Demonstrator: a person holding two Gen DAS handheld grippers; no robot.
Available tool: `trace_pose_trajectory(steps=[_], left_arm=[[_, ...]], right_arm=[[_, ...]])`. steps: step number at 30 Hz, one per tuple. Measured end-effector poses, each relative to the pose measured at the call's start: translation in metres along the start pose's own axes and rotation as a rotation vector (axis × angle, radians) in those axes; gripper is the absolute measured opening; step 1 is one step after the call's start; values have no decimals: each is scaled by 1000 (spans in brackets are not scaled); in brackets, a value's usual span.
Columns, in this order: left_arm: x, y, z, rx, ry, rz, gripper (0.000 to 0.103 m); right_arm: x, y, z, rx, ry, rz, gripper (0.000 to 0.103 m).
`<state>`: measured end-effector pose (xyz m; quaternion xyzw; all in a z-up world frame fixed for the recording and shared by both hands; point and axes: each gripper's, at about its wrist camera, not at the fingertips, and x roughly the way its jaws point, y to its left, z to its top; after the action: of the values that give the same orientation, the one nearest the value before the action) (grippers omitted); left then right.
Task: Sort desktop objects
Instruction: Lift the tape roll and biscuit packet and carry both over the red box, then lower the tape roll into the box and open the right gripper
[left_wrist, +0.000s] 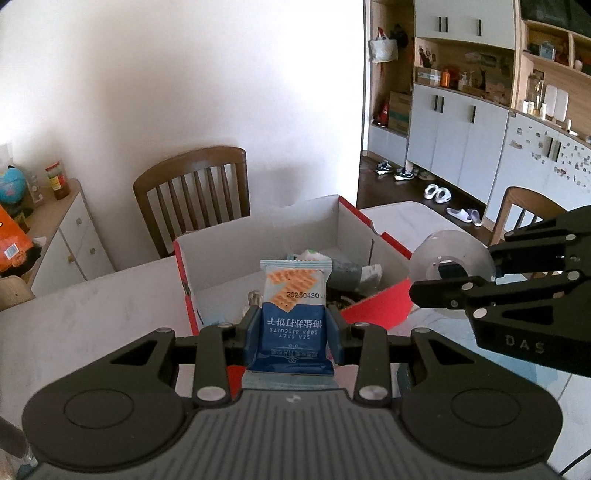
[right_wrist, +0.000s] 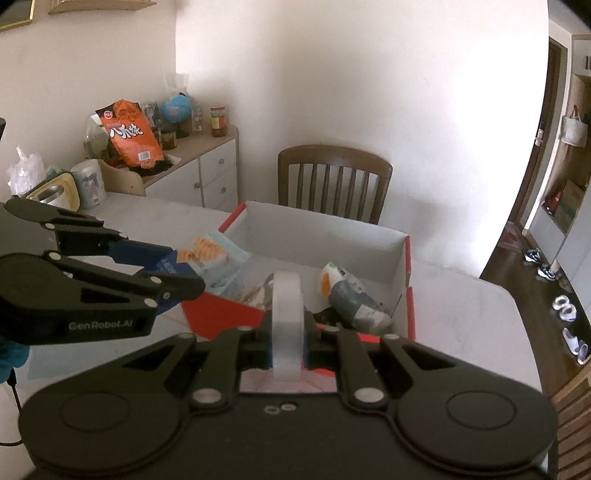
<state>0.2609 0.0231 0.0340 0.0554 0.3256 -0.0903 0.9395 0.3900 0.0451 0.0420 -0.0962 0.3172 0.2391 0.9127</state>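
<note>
My left gripper (left_wrist: 294, 328) is shut on a blue and white soda biscuit packet (left_wrist: 293, 295), held upright above the near edge of the red and white cardboard box (left_wrist: 258, 236). My right gripper (right_wrist: 288, 334) is shut on a clear roll of tape (right_wrist: 287, 317), edge-on between the fingers. In the left wrist view the right gripper (left_wrist: 439, 280) appears at the right with the tape roll (left_wrist: 450, 266) over the box's right corner. In the right wrist view the left gripper (right_wrist: 184, 269) and its packet (right_wrist: 218, 266) hang at the left, by the box (right_wrist: 321, 236). A grey and white pouch (right_wrist: 351, 295) lies inside.
The box stands on a white table (left_wrist: 92, 306). Wooden chairs (left_wrist: 195, 195) stand behind and at the right (left_wrist: 524, 210). A low cabinet (right_wrist: 207, 166) at the left carries an orange snack bag (right_wrist: 129, 133), jars and a globe. Shelving and shoes (left_wrist: 436, 192) lie beyond.
</note>
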Motion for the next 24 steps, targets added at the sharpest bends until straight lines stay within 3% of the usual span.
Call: trace_pose_trajectory(steps=[24], left_arm=[[60,16,34,-45,52,30,36]], right_arm=[[51,-38,32,-18,-21,28,12]])
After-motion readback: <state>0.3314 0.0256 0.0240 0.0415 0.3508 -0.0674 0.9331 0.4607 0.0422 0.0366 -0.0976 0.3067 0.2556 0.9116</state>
